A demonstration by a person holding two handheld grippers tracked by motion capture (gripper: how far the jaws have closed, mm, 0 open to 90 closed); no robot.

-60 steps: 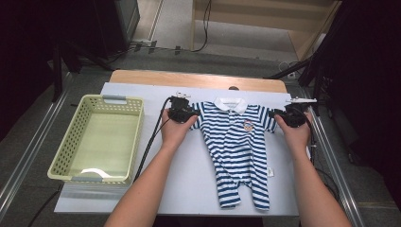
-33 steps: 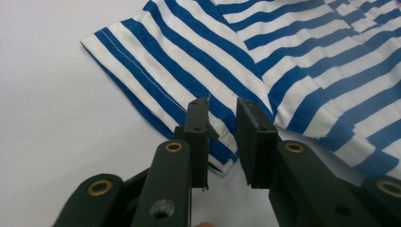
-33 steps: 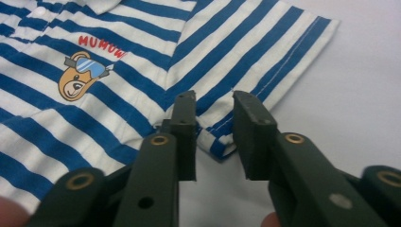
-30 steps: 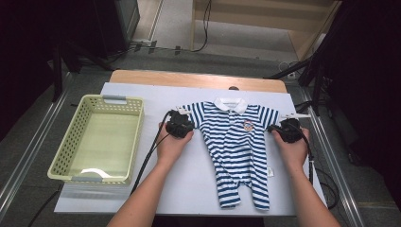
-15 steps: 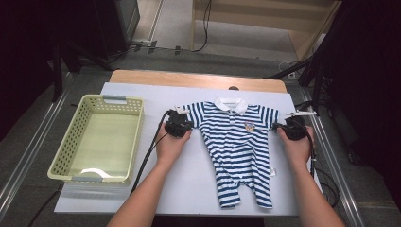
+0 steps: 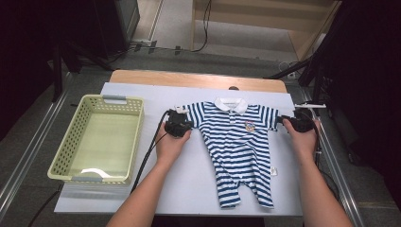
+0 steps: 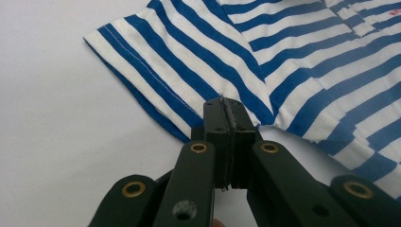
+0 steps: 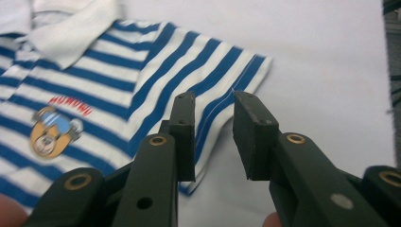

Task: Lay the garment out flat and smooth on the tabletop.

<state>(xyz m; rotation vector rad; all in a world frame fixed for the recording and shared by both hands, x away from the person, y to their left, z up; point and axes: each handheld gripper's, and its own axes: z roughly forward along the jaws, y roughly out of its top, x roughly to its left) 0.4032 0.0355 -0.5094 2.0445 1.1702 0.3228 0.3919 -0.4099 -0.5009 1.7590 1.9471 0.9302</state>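
A blue-and-white striped baby romper (image 6: 236,151) with a white collar lies flat on the white table (image 6: 142,94), legs toward the person. My left gripper (image 6: 187,124) is at its left sleeve. In the left gripper view the jaws (image 7: 226,106) are shut on the sleeve's lower hem (image 7: 179,94). My right gripper (image 6: 285,122) sits just off the right sleeve. Its jaws (image 8: 213,101) have just been opening and now stand apart. The sleeve edge (image 8: 236,75) shows through the gap, lying loose on the table. A bear badge (image 8: 49,132) marks the chest.
A pale green plastic basket (image 6: 71,142) stands on the table's left side. A wooden board edge (image 6: 189,78) runs along the back. Metal rails (image 6: 331,165) flank both sides. Cables trail from each gripper toward the person.
The right hand has slid a little outward to the right and its jaws have parted, letting the right sleeve go. The left hand has stayed put, still shut.
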